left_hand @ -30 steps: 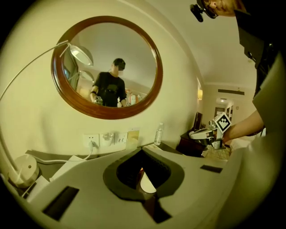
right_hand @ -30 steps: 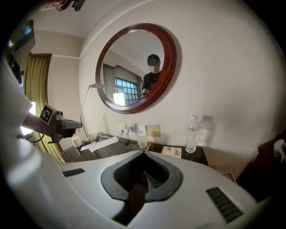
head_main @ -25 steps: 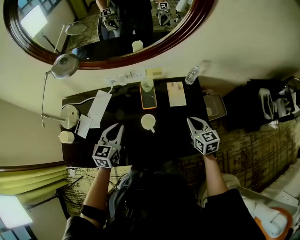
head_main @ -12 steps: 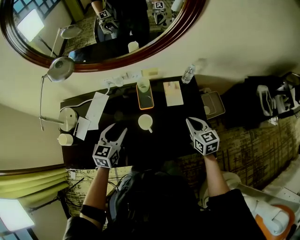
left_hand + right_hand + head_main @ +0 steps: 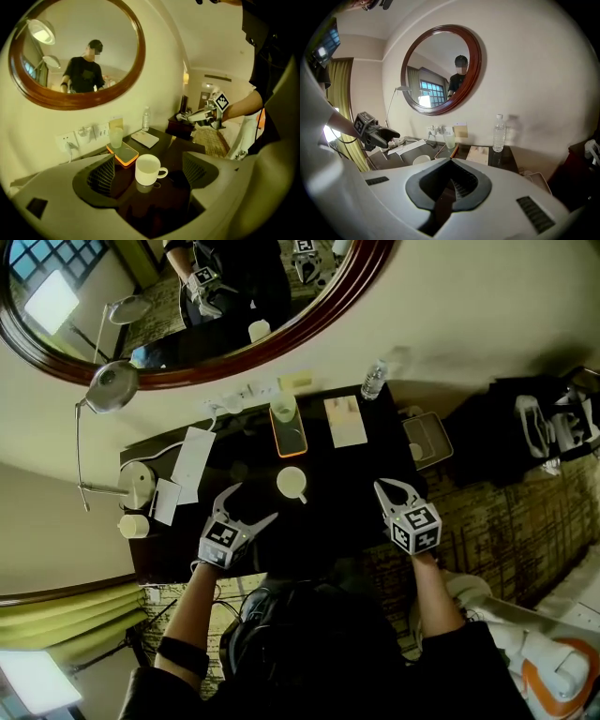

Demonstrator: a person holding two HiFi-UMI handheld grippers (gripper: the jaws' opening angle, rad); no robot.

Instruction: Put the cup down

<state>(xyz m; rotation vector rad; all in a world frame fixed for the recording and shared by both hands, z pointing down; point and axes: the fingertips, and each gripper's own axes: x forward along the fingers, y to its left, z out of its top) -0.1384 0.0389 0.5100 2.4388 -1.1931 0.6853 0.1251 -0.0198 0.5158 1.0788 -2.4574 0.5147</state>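
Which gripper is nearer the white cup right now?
Left. The left gripper has just been opening its jaws, nothing between them, and aims at the white cup standing just beyond their tips. The right gripper, shut, hangs farther off at the right edge of the table.

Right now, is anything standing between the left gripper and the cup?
Nothing visible. The left gripper, whose jaws have just been opening with nothing between them, faces the cup across bare table. The orange tray lies beyond the cup.
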